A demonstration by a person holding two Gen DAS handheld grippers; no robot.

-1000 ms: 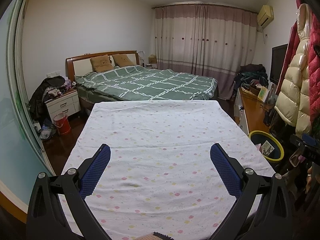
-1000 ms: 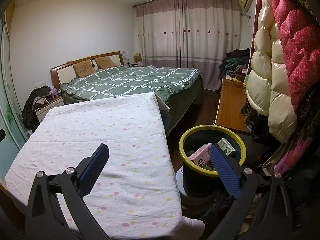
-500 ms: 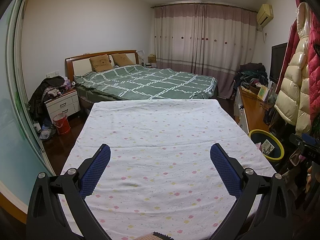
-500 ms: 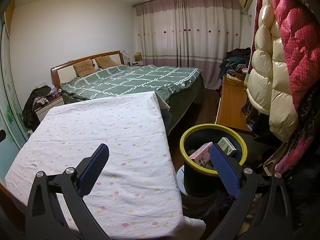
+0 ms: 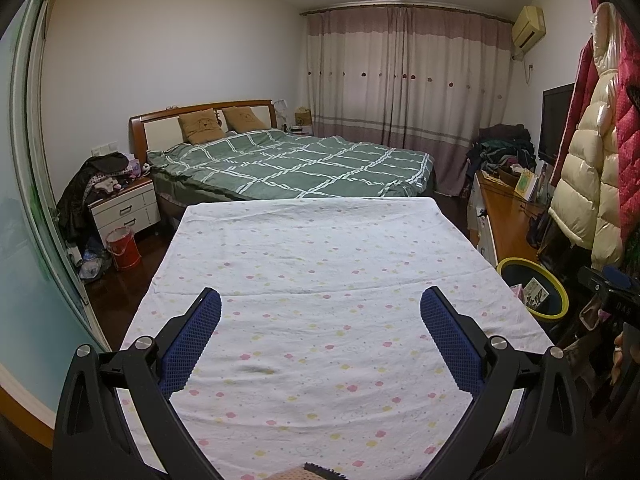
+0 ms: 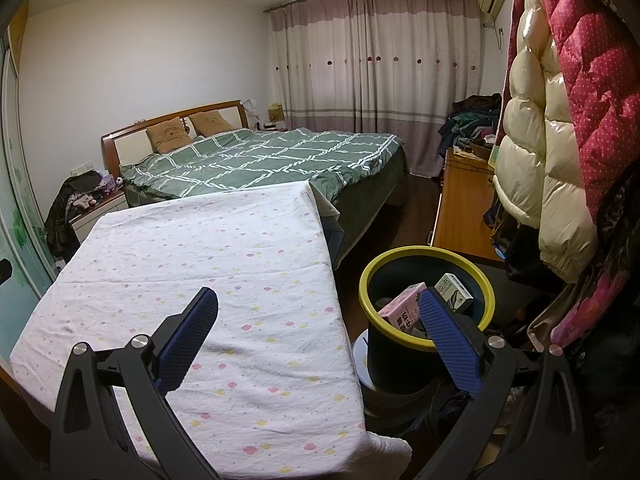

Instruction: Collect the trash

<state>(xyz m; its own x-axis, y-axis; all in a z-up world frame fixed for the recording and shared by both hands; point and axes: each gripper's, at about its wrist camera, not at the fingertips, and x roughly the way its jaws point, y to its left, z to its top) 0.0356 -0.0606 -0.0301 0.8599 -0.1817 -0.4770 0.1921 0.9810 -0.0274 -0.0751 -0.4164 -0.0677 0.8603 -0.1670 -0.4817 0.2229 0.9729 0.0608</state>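
A dark bin with a yellow rim point(image 6: 426, 264) stands on the floor to the right of a table under a white flowered cloth point(image 6: 208, 264). Inside the bin lie a pink carton point(image 6: 400, 310) and a white and green carton point(image 6: 454, 292). My right gripper point(image 6: 318, 304) is open and holds nothing, its right finger over the bin's near rim. My left gripper point(image 5: 320, 304) is open above the cloth point(image 5: 320, 264), also with nothing in it. The left wrist view shows the bin point(image 5: 558, 292) at the far right.
A bed with a green checked cover point(image 5: 296, 160) lies beyond the table. A nightstand point(image 5: 124, 208) and a red bucket point(image 5: 123, 248) stand at left. A wooden cabinet point(image 6: 460, 208) and hanging padded coats point(image 6: 560, 128) line the right side.
Both views have shifted only slightly; the bin sits a little lower in the right wrist view. Both grippers have stayed open.
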